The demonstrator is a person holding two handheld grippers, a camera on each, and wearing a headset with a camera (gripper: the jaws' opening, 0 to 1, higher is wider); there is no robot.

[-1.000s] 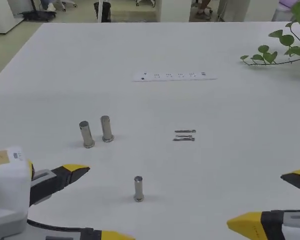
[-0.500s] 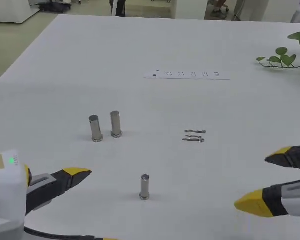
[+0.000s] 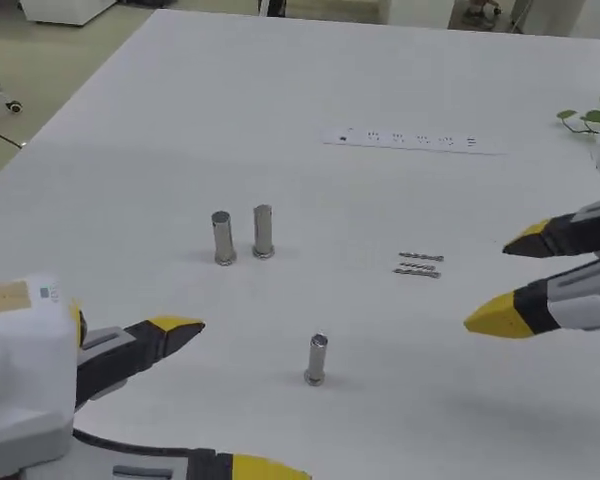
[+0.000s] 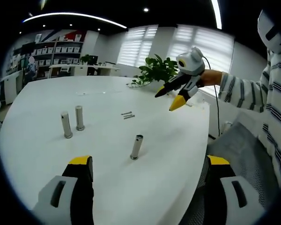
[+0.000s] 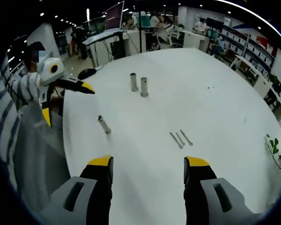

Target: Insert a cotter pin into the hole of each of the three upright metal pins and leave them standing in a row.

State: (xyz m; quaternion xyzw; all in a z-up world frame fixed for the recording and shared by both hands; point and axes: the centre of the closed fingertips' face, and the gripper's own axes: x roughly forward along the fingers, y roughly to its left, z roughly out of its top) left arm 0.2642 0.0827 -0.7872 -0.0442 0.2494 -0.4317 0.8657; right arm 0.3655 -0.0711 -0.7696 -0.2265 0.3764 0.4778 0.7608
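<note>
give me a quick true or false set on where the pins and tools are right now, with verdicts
1. All three metal pins stand upright on the table. True.
2. The metal pins form one row. False: two stand side by side, and the third stands apart, nearer the person.
3. Three cotter pins lie together on the table. True.
4. The right tool is shut on a cotter pin. False: it is open and holds nothing.
5. The left tool is open and holds nothing. True.
</note>
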